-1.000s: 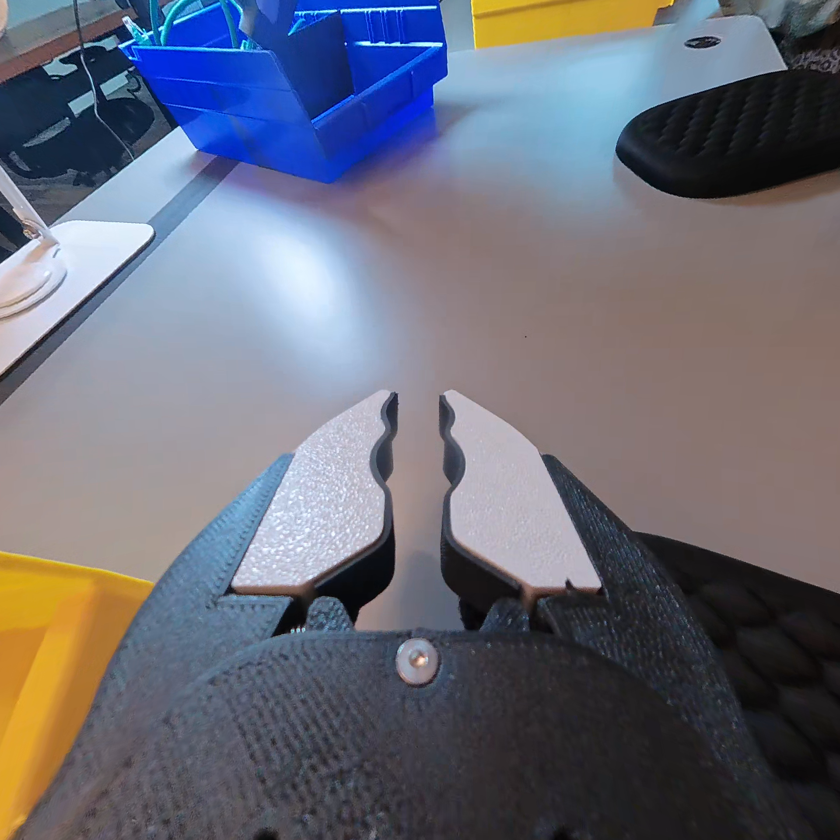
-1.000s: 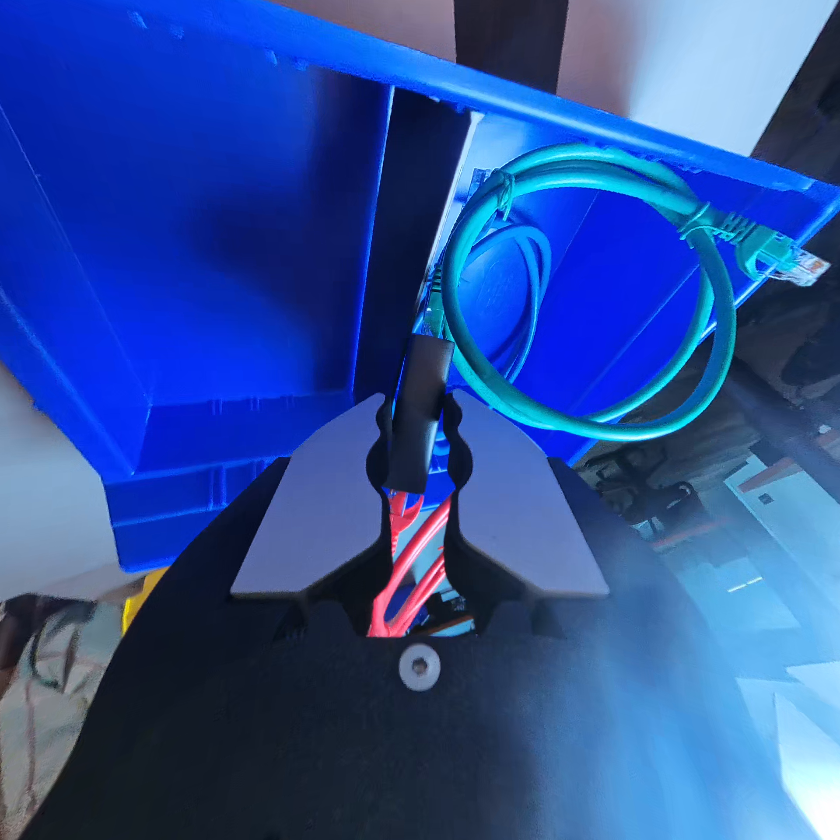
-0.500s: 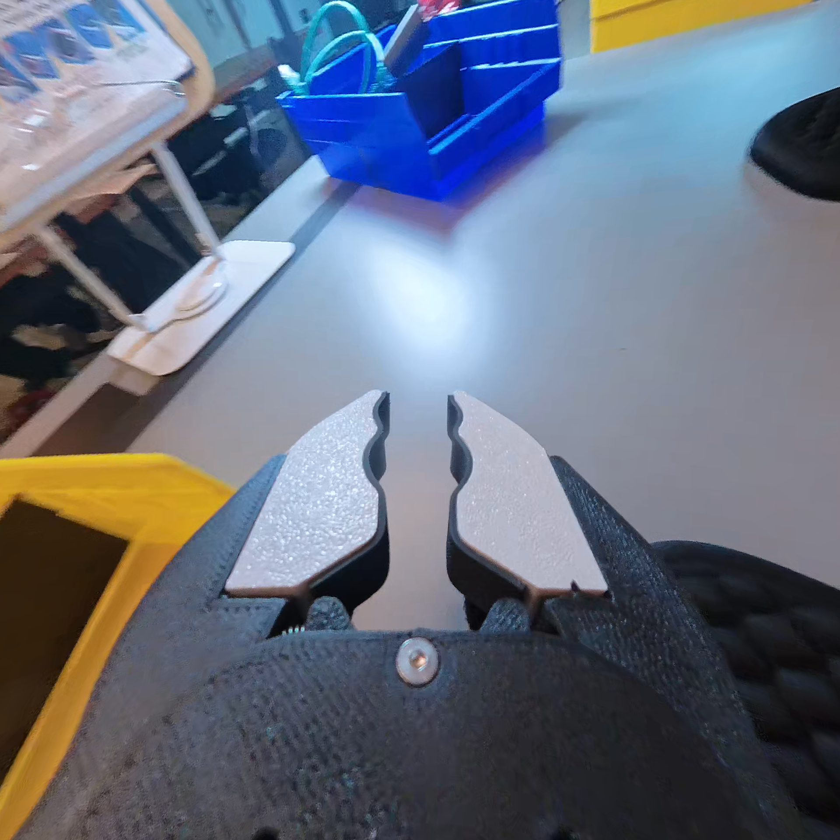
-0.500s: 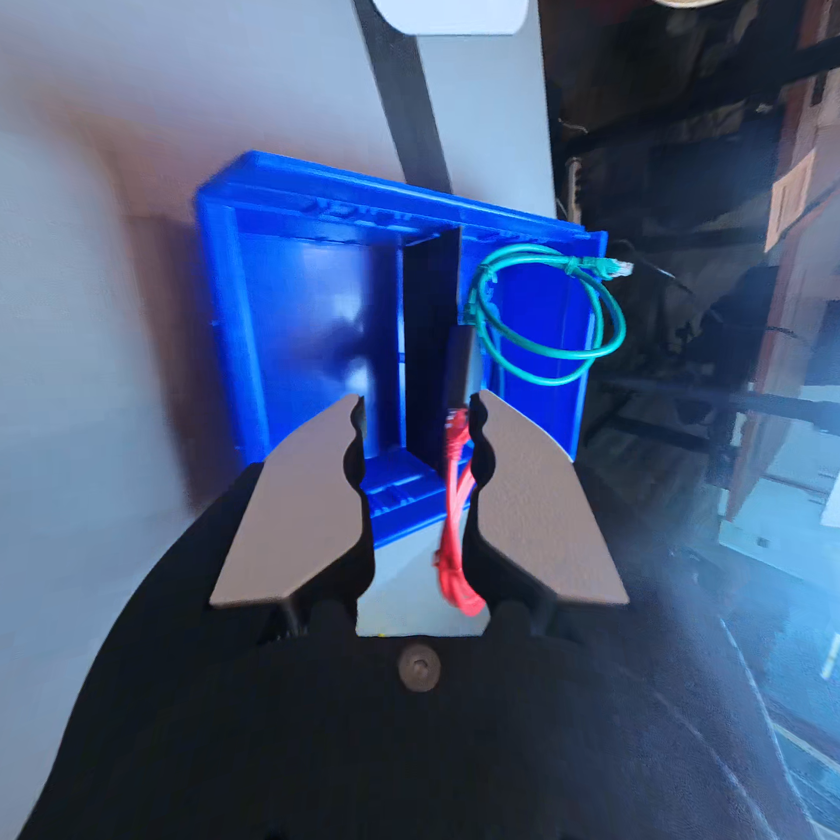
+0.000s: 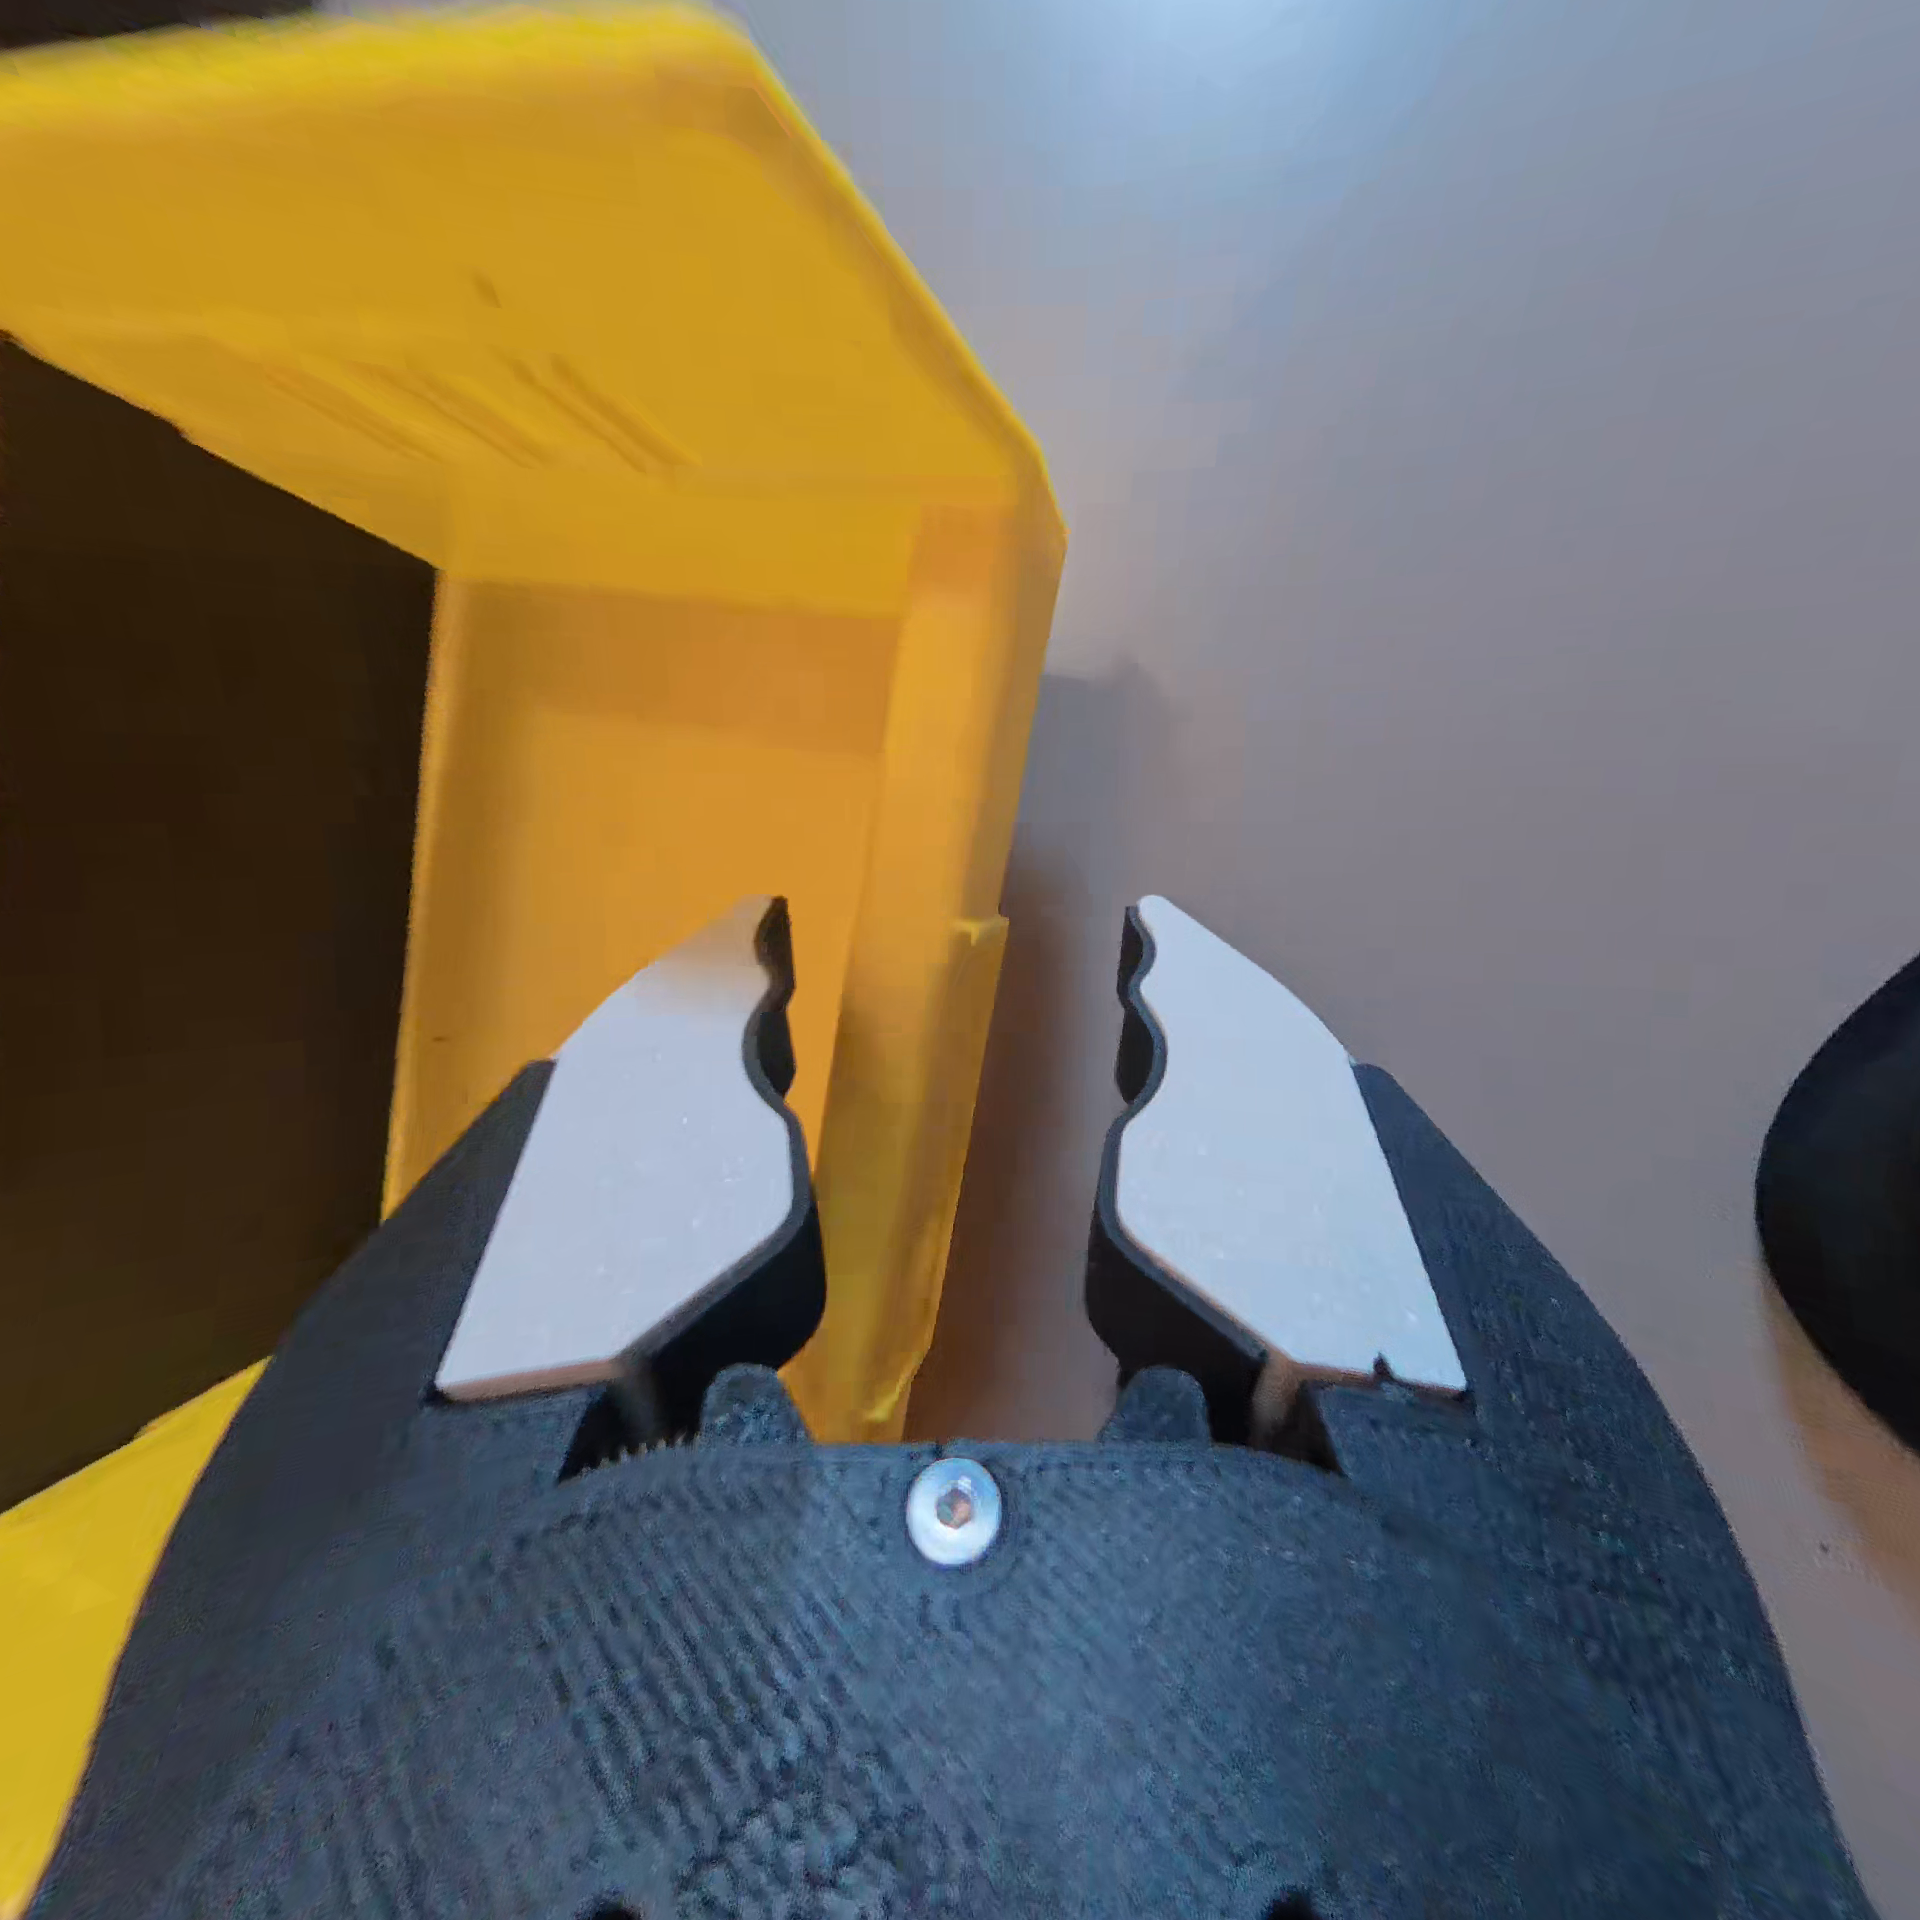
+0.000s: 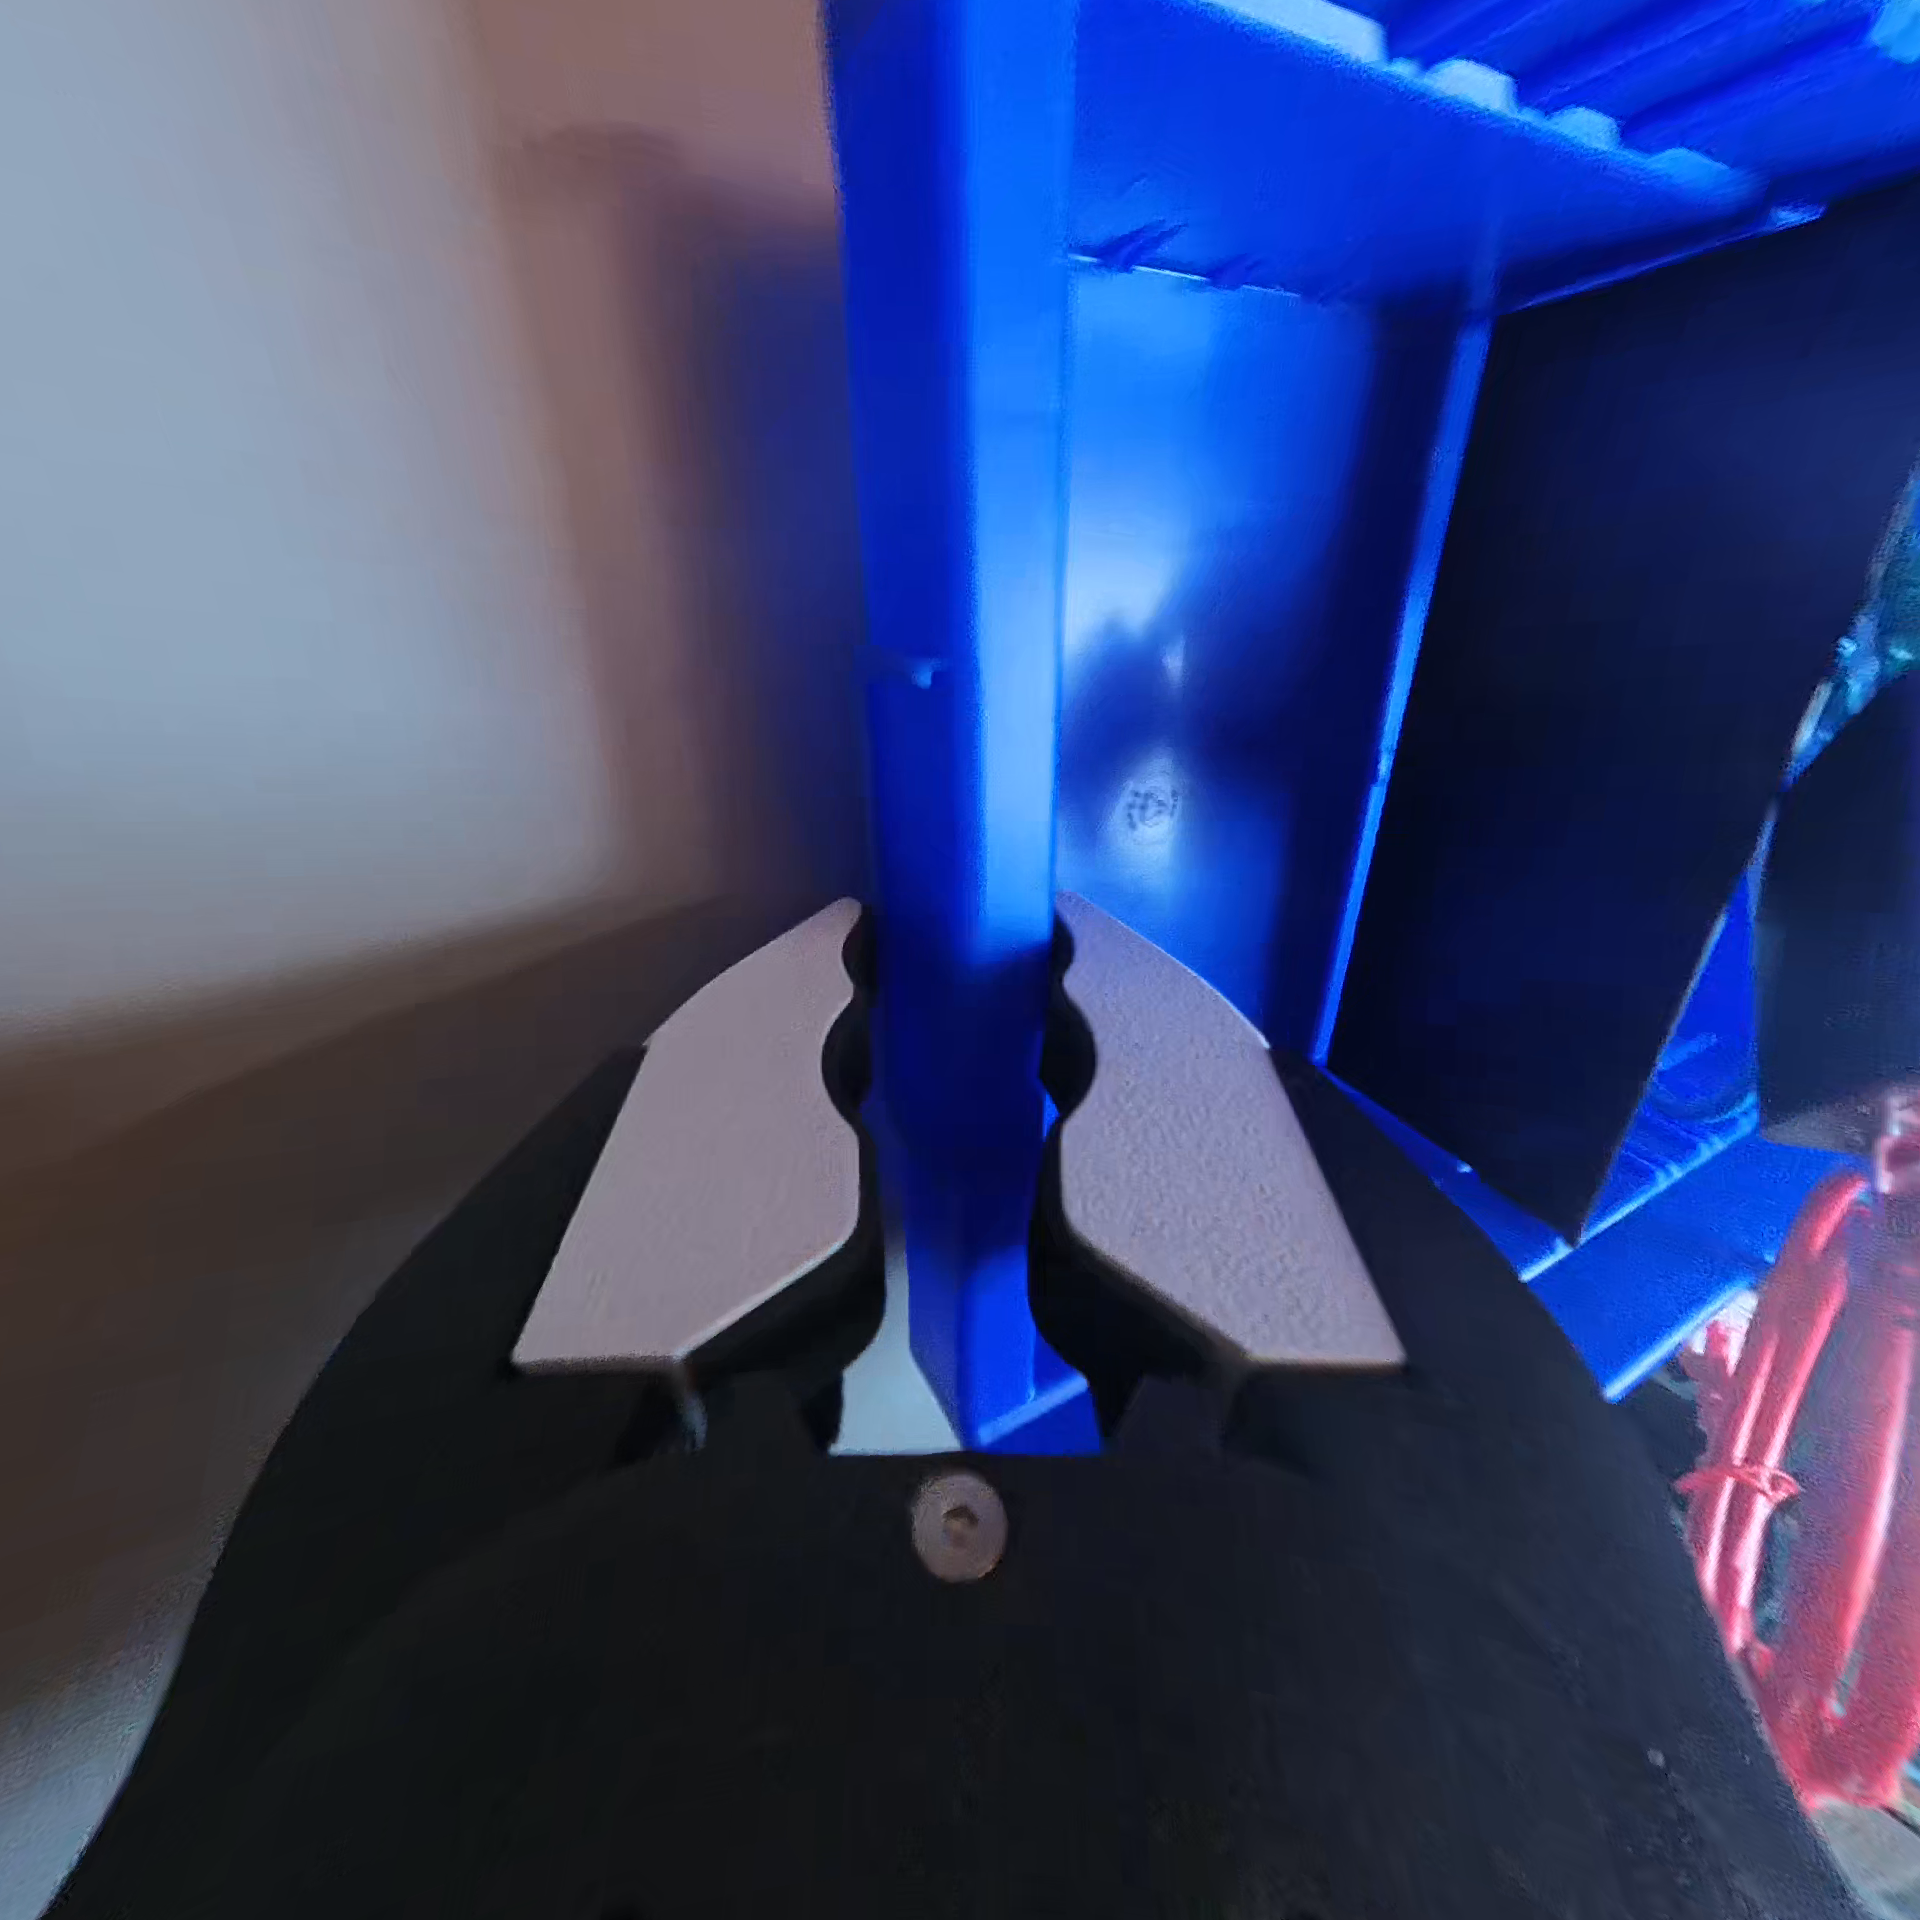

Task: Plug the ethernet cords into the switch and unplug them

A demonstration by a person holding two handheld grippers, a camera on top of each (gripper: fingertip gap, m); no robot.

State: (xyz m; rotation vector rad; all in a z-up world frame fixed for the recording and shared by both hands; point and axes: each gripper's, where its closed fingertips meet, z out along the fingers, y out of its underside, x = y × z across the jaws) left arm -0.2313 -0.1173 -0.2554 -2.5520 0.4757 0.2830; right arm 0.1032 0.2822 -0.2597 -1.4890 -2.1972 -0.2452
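The right tongs (image 6: 956, 925) pinch the side wall of the blue bin (image 6: 966, 520) at frame centre; a red ethernet cord (image 6: 1808, 1382) hangs blurred at the lower right edge. The left tongs (image 5: 956, 920) are spread, straddling the yellow bin (image 5: 623, 416) wall above the grey table (image 5: 1455, 520).

Left hand-held gripper (image 5: 956, 914) spread; right hand-held gripper (image 6: 956, 920) clamped.

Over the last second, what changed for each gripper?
The right gripper let go of the black switch with the red cord and closed on the blue bin's wall. The left gripper swung over to the yellow bin's wall and opened wider. It remains empty.
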